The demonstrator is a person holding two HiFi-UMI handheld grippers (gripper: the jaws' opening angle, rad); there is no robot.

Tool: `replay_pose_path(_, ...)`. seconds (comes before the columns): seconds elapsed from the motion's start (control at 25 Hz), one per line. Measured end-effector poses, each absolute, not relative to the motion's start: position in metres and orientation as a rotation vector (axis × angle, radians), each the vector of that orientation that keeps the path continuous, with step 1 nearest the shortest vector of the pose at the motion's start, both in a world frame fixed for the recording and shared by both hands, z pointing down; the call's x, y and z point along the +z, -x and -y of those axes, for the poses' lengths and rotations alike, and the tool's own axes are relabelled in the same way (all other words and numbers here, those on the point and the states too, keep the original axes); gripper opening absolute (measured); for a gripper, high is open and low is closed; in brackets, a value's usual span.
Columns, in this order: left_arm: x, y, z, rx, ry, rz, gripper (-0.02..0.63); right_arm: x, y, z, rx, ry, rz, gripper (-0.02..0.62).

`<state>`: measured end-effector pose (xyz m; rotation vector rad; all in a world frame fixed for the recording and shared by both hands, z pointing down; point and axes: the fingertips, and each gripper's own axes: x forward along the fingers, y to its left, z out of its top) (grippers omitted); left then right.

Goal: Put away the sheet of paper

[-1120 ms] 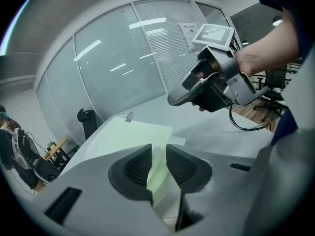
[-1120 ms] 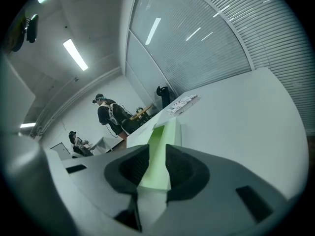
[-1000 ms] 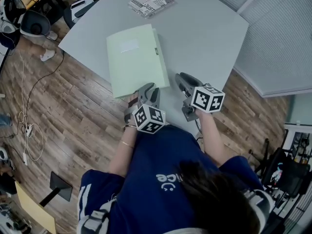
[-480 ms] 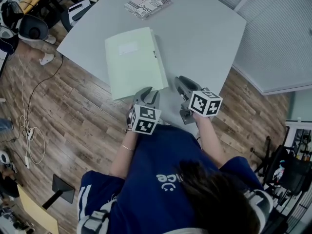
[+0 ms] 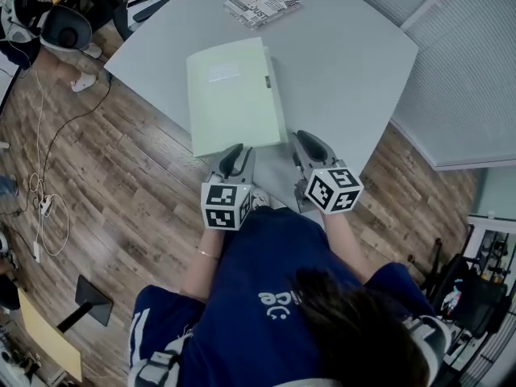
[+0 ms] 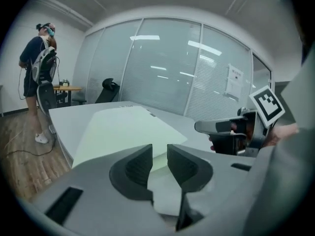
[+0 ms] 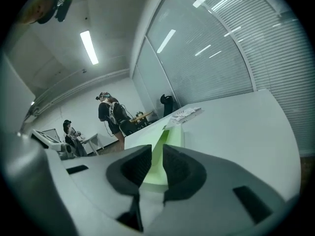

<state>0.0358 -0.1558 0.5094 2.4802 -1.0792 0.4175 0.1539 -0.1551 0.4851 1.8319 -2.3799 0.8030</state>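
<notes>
Left gripper (image 5: 234, 153) sits slightly open and empty, while right gripper (image 5: 303, 140) is closing on nothing. Pale green folder (image 5: 234, 95) lies flat on the table (image 5: 347, 55) just ahead. Probably light, floppy and slick, so I'd pinch its near edge.

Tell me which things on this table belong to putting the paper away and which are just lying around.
Job: pale green folder, lying closed on the table; left tool and right tool, both empty, the right one's jaws closing.
Lying about: printed booklet at the far edge.
</notes>
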Motion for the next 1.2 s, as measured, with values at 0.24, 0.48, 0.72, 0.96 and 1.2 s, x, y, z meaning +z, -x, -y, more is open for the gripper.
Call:
replay_pose_path(0.24,0.478,-0.015,0.146,0.194,-2.530,1.086,0.089,0.483,-0.124,0.145,0.635,-1.763,2.390,0.071)
replay_pose_path(0.48,0.473,0.005,0.139,0.204,-2.551,1.169,0.075,0.487,-0.101,0.136,0.585,-1.724,2.380,0.016)
replay_pose_path(0.72,0.472,0.016,0.143,0.205,-2.518,1.234,0.005,0.486,-0.084,0.131,0.599,-1.642,2.438,0.009)
replay_pose_path(0.96,0.467,0.014,0.145,0.251,-2.565,1.248,0.005,0.489,-0.078,0.131,0.544,-1.608,2.411,0.009)
replay_pose_path(1.2,0.471,0.019,0.143,0.264,-2.554,1.251,0.005,0.490,-0.074,0.133,0.519,-1.591,2.401,0.009)
